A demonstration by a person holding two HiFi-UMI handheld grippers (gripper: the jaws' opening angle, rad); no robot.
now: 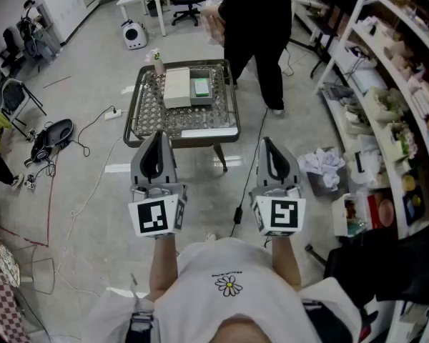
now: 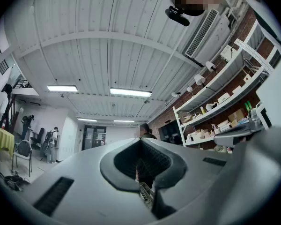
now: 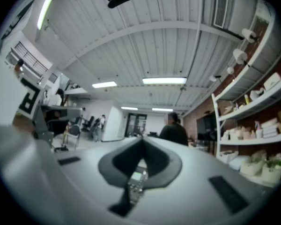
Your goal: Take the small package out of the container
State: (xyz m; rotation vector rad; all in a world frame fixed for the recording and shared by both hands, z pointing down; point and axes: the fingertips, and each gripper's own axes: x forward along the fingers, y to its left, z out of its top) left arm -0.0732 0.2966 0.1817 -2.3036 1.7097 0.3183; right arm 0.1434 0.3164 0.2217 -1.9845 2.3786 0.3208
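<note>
On the low glass-topped table [image 1: 137, 123] ahead lie a cream flat box [image 1: 176, 88] and, beside it, a grey container [image 1: 202, 98] with a green-topped small package [image 1: 201, 86] in it. A small bottle [image 1: 157, 62] stands at the table's far left corner. My left gripper [image 1: 157, 135] and right gripper [image 1: 267, 142] hang side by side close to my body, well short of the table, and point toward it. Both are shut with nothing between the jaws. In the left gripper view the left gripper [image 2: 141, 141] frames a strip of table; the right gripper [image 3: 143, 140] frames the green-topped package.
A person in black [image 1: 254, 27] stands just behind the table's far right corner. Shelving [image 1: 397, 98] full of goods runs along the right. A box of crumpled paper [image 1: 322, 168] and a cable [image 1: 247, 181] lie on the floor right of the table; a black bag [image 1: 53, 136] lies left.
</note>
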